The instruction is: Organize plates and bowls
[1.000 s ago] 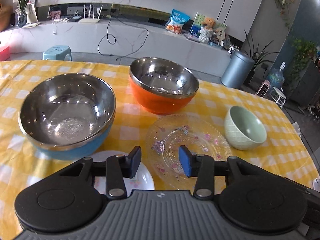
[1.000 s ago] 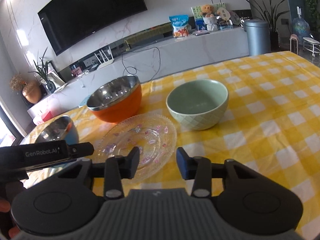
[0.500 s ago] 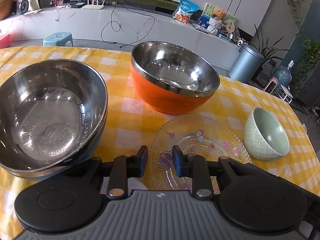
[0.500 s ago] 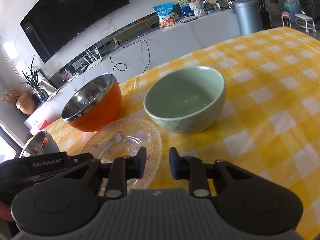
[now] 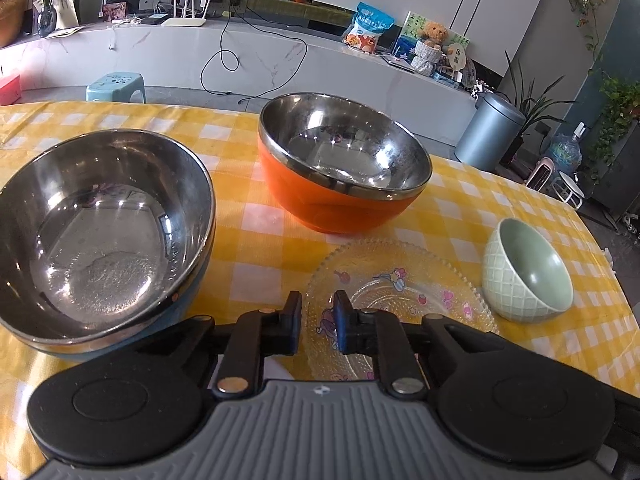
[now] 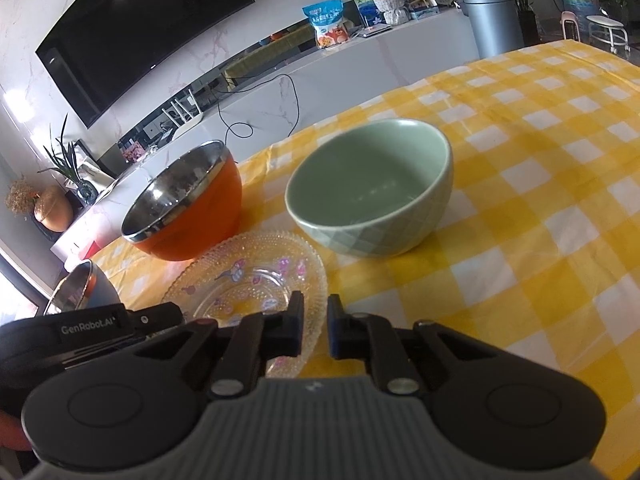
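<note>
On the yellow checked tablecloth lies a clear glass plate [image 5: 404, 288] with cartoon prints. Behind it stands an orange steel bowl [image 5: 344, 172], to its left a blue steel bowl [image 5: 100, 240], to its right a small green bowl [image 5: 528, 272]. My left gripper [image 5: 317, 322] hovers at the plate's near left rim. Its jaws are closing to a narrow gap, pressing on nothing. My right gripper [image 6: 315, 322] is at the glass plate's [image 6: 248, 280] near right rim, jaws also closing and nothing pinched. The green bowl [image 6: 372, 196] sits just beyond it.
A white plate [image 5: 276, 366] peeks out under the left gripper, mostly hidden. The table's far edge runs behind the orange bowl [image 6: 188, 208]. Bare cloth [image 6: 520, 220] stretches right of the green bowl. A white cabinet, a bin and a stool stand beyond the table.
Both pairs of jaws have narrowed from wide apart to a slim gap. Both hands came forward and down toward the glass plate, so the bowls look larger.
</note>
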Demonstrator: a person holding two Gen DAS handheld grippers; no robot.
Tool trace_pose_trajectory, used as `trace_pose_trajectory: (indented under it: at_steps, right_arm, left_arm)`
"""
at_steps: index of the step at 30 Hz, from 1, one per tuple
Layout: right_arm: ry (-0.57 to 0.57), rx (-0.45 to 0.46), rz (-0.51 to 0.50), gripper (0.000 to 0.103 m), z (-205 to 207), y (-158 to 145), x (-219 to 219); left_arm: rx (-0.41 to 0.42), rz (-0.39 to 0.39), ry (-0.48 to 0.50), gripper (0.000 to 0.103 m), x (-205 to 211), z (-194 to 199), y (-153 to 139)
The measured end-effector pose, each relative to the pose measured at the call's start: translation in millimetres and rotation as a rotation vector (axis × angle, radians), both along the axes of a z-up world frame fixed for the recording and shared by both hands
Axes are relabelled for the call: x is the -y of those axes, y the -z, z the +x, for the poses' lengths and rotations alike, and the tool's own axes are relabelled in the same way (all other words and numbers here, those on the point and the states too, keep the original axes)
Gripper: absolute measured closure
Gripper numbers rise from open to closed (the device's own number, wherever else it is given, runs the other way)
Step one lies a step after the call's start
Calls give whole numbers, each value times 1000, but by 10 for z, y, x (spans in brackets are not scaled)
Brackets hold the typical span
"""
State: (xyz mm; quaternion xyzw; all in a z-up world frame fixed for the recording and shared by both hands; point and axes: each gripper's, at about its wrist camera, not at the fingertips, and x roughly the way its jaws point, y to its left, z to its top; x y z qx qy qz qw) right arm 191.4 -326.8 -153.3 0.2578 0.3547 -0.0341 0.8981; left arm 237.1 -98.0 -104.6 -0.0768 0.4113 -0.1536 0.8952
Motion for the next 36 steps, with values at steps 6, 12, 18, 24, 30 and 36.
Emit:
trace_pose_trajectory:
  at_steps: [6,12,18,24,30,36]
  right_arm:
    - [6,1,0,93,-135,-64,-18]
    - [-3,10,-7,93,-330,-193,-67]
    - [-14,38,-17,94,-571,-377,-158]
    - [-29,55,-35,94,-826,-534,-315]
    - [-62,62,-38,94,-1096,-643,-526]
    - [-104,65,-44,94,-1352,-700,-788]
  left_arm:
    - [8,3,6,85,-27,-148,-69]
    - [23,-12,0,85,-100,-340,-194]
    - [40,-27,-13,85,-206,-544,-314]
    - [52,-47,-33,85,-365,-793,-406]
    - [52,-75,-67,85,-639,-1074,-467]
    - [59,-87,-109,85,-936,-1371,-525]
